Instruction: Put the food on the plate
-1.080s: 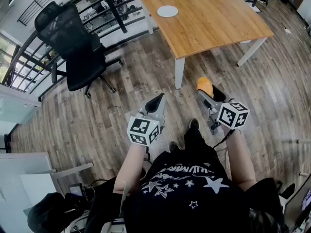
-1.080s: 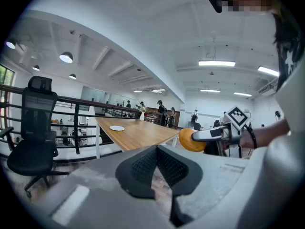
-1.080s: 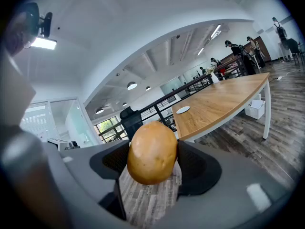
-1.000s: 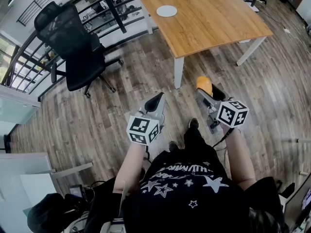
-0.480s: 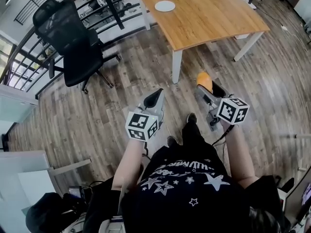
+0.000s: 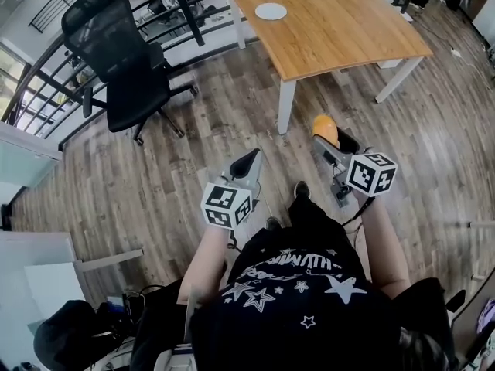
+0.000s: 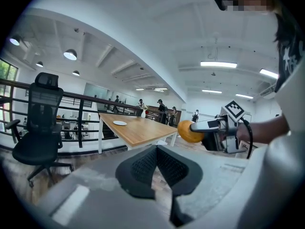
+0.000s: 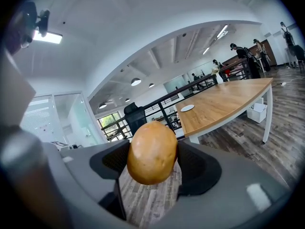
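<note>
Right gripper view: right gripper (image 8: 152,162) jaws wide, clamped on a smooth, golden-brown potato (image 8: 151,144), centre frame. Left gripper (image 7: 156,163) pads pressed together. Head view: white plate (image 6: 271,11) top centre on the wooden table (image 6: 348,29), black office chair (image 6: 124,60) upper left, plank floor (image 6: 193,137) below.
</note>
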`<state>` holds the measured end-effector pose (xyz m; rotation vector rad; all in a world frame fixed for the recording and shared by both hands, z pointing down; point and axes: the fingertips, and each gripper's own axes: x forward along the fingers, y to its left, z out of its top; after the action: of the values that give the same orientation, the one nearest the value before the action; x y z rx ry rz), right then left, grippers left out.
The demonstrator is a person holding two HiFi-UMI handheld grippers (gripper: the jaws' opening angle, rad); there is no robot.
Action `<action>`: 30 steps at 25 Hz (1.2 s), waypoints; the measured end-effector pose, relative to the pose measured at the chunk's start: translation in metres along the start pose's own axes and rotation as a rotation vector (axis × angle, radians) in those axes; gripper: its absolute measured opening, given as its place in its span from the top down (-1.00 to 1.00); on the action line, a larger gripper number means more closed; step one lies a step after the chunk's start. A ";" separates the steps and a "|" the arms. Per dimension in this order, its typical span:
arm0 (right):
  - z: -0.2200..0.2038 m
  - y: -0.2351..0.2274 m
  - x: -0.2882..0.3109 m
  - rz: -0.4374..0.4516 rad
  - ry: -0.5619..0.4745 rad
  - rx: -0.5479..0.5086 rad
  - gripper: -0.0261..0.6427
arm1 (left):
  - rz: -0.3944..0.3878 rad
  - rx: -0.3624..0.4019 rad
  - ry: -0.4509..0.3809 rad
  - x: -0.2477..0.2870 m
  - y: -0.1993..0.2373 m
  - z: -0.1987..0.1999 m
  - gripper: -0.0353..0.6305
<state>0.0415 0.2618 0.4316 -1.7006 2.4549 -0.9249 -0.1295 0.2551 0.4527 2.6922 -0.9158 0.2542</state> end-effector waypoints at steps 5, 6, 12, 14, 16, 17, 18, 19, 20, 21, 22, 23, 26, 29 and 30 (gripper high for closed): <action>0.006 -0.003 0.016 0.015 0.007 0.002 -0.04 | 0.043 -0.007 -0.025 -0.003 0.017 0.008 0.89; 0.009 -0.004 0.022 0.017 0.010 0.004 -0.04 | 0.042 -0.007 -0.018 0.000 0.020 0.008 0.89; 0.011 -0.029 0.061 0.066 0.032 -0.011 -0.04 | 0.091 -0.017 0.008 0.023 0.042 -0.009 0.89; 0.017 -0.036 0.075 0.079 0.026 -0.011 -0.04 | 0.104 -0.019 0.000 0.032 0.052 -0.006 0.89; 0.027 -0.042 0.092 0.095 0.027 -0.031 -0.04 | 0.111 -0.013 -0.006 0.045 0.063 0.001 0.89; 0.032 -0.046 0.101 0.101 0.031 -0.049 -0.04 | 0.115 -0.009 -0.008 0.053 0.069 0.006 0.89; 0.037 -0.050 0.111 0.106 0.037 -0.066 -0.04 | 0.121 -0.009 -0.010 0.061 0.076 0.010 0.89; 0.042 -0.055 0.120 0.110 0.044 -0.077 -0.04 | 0.126 -0.011 -0.010 0.070 0.082 0.013 0.89; 0.046 -0.060 0.129 0.114 0.049 -0.080 -0.04 | 0.130 -0.016 -0.009 0.079 0.088 0.015 0.89; 0.051 -0.066 0.137 0.117 0.052 -0.078 -0.04 | 0.132 -0.020 -0.006 0.088 0.092 0.017 0.89; 0.056 -0.073 0.145 0.119 0.055 -0.073 -0.04 | 0.131 -0.022 -0.002 0.098 0.096 0.018 0.89; 0.062 -0.081 0.152 0.120 0.057 -0.068 -0.04 | 0.129 -0.023 0.004 0.108 0.099 0.019 0.89; 0.079 -0.104 0.169 0.121 0.062 -0.052 -0.04 | 0.127 -0.022 0.021 0.138 0.109 0.025 0.89; 0.093 -0.123 0.182 0.135 0.079 -0.047 -0.04 | 0.126 -0.016 0.030 0.164 0.114 0.035 0.89; 0.097 -0.129 0.185 0.141 0.084 -0.047 -0.04 | 0.129 -0.012 0.032 0.172 0.114 0.038 0.89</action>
<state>0.1079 0.0283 0.4700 -1.5070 2.6300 -0.9493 -0.0630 0.0589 0.4851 2.6139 -1.0790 0.3163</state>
